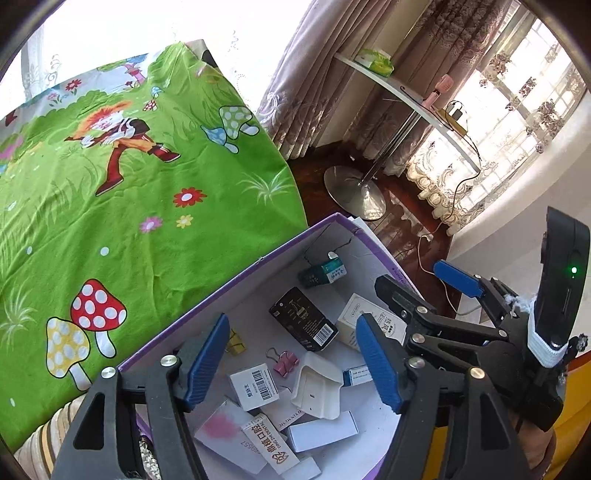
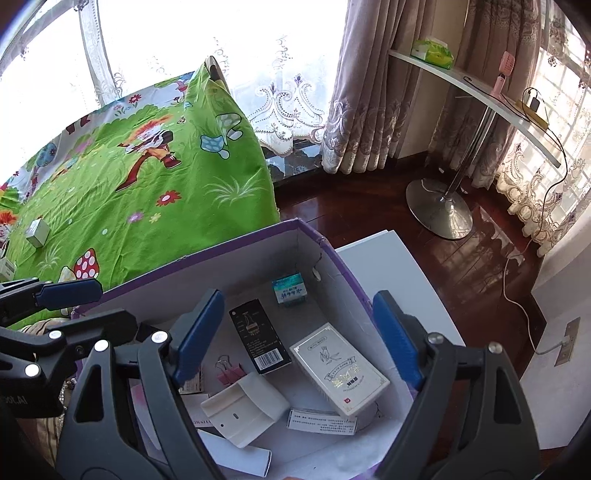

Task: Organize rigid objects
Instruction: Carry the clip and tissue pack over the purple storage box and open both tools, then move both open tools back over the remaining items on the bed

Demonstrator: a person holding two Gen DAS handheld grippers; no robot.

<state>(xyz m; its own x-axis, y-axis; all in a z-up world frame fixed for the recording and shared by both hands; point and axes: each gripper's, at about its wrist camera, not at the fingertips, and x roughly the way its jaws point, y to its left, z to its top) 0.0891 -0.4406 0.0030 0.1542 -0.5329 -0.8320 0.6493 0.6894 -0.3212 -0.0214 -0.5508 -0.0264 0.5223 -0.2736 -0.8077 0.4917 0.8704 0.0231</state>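
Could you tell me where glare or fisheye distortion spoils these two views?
Left wrist view: the window at top is blown out white, and the cartoon cloth bows. Right wrist view: the window is likewise overexposed; the box contents stay sharp, and the floor shows reflections.

I see one big purple box point(image 2: 229, 254) and I hold two grippers, my left gripper point(image 1: 291, 362) and my right gripper point(image 2: 295, 336). In the box I count two clips, one pink clip point(image 1: 284, 363) and one yellow clip point(image 1: 236, 345), one black box point(image 2: 258, 341) and one green box point(image 2: 291, 290)
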